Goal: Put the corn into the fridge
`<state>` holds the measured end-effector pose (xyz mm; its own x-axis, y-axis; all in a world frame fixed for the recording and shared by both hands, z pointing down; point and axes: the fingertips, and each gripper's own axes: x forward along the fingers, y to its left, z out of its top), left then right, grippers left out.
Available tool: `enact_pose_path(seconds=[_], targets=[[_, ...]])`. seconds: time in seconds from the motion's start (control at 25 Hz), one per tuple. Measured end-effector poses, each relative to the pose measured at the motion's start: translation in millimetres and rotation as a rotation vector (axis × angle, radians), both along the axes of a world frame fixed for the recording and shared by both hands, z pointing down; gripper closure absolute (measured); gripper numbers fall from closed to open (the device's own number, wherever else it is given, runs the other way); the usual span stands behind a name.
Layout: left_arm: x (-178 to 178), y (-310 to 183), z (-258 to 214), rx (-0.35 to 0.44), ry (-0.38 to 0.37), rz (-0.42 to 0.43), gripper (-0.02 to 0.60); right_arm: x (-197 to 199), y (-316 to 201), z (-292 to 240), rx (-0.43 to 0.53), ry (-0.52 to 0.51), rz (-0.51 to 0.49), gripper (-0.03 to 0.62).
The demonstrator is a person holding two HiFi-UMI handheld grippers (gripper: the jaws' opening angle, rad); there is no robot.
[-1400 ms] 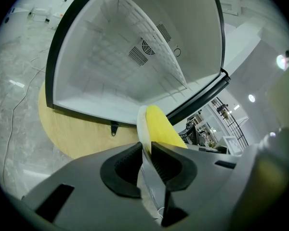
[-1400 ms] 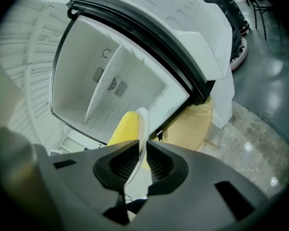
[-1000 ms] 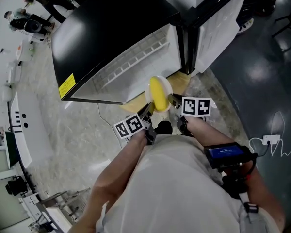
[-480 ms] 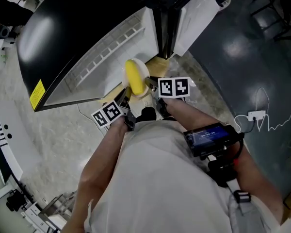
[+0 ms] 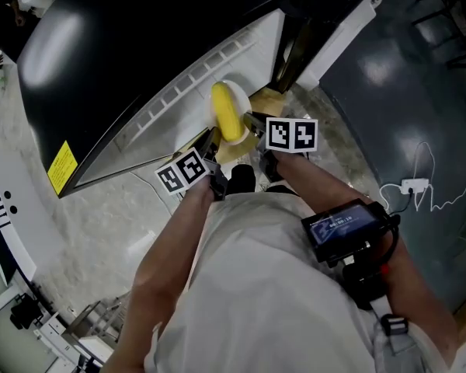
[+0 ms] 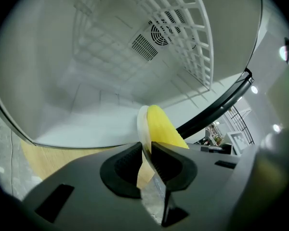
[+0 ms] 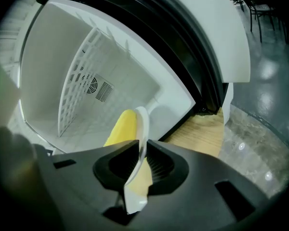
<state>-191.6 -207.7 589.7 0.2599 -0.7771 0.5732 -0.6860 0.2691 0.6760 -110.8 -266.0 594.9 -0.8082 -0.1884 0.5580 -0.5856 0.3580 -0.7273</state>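
As the corn (image 5: 227,113) lies on a white plate (image 6: 141,121), it is carried by the plate and not gripped directly.

Left tool (image 6: 145,150): jaws pressed onto the plate's rim, with nothing else between them.
Right tool (image 7: 143,160): jaws likewise pinching the opposite rim.

Judged purpose: two opposed grips keep the plate from tipping and the cob from rolling off.

Position: plate and corn are held just in front of the open fridge (image 5: 140,37), at the mouth of its compartment and not yet inside. The head view suggests the plate is tilted, though the steep angle makes that uncertain.

Clearances: the fridge interior appears bare. It has white walls, a wire rack (image 6: 183,28) inside and a fan vent (image 6: 159,32) on the back wall. The open door (image 5: 346,22) stands at the right of the fridge opening, and its black seal edge is near the right tool.

Judged risk: the right tool's side passes closest to that door-side edge. The middle of the fridge opening offers ample room for entry.
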Motion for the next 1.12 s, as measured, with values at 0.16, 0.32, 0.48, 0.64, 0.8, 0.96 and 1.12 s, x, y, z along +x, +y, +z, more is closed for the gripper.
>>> enact_pose_path(seconds=[0.16, 0.32, 0.48, 0.64, 0.8, 0.96, 1.12], targets=[[-1, -13, 2, -0.01, 0.001, -0.005, 0.519, -1, -13, 0, 0.009, 0.004, 0.013, 0.542], [-6, -21, 7, -0.014, -0.01, 0.002, 0.519, -5, -22, 6, 0.005, 0.002, 0.02, 0.542], [-6, -23, 8, -0.022, -0.023, 0.014, 0.519, -6, -22, 8, 0.001, -0.003, 0.027, 0.542], [-10, -28, 9, -0.031, -0.031, 0.008, 0.519, -10, -27, 11, -0.005, 0.007, 0.024, 0.542], [-24, -35, 19, -0.037, -0.044, 0.009, 0.518, -24, -35, 22, -0.007, 0.013, 0.028, 0.542], [-24, -41, 16, -0.024, -0.061, -0.001, 0.518, -23, -40, 19, 0.013, 0.01, 0.029, 0.542], [-32, -49, 15, -0.015, -0.071, -0.022, 0.519, -31, -48, 16, 0.035, 0.011, 0.026, 0.542]])
